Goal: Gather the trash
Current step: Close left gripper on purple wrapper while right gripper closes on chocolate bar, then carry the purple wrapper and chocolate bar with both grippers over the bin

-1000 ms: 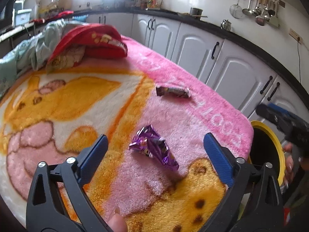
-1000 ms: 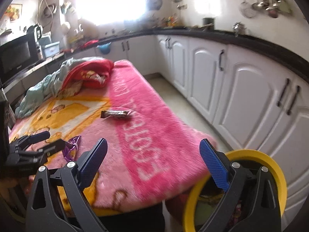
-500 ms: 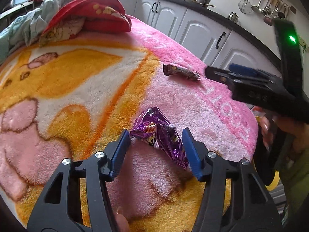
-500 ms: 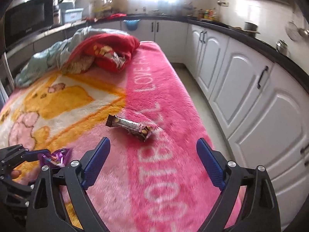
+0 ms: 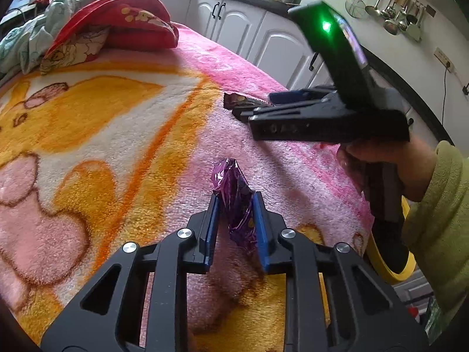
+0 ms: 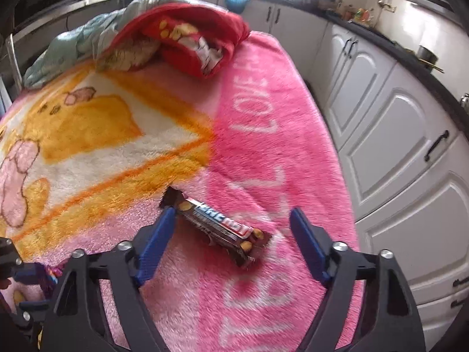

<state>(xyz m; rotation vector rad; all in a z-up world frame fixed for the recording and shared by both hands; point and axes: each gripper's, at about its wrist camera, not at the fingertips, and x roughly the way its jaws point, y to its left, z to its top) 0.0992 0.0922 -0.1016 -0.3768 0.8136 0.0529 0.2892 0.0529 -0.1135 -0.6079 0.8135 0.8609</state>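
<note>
A crumpled purple foil wrapper [image 5: 228, 176] lies on the pink and orange blanket [image 5: 117, 146]. My left gripper [image 5: 236, 196] is closing on it, and both blue pads press its sides. A brown snack bar wrapper [image 6: 217, 223] lies flat further along the pink border. My right gripper [image 6: 233, 211] hovers over it, jaws wide but closing, with the bar between the fingers and untouched. In the left wrist view, the right gripper [image 5: 255, 108] reaches in from the right over the bar [image 5: 237, 99], held by a hand [image 5: 395, 158] in a green sleeve.
A red pillow [image 6: 199, 35] and a pale green cloth [image 6: 73, 47] are heaped at the blanket's far end. White cabinets [image 6: 395, 146] line the right side. A yellow bin rim [image 5: 390, 267] shows low beside the bed's near right corner.
The left jaws have narrowed from wide apart onto the purple wrapper. The right gripper has swung from the yellow bin across the blanket to the snack bar and started to narrow.
</note>
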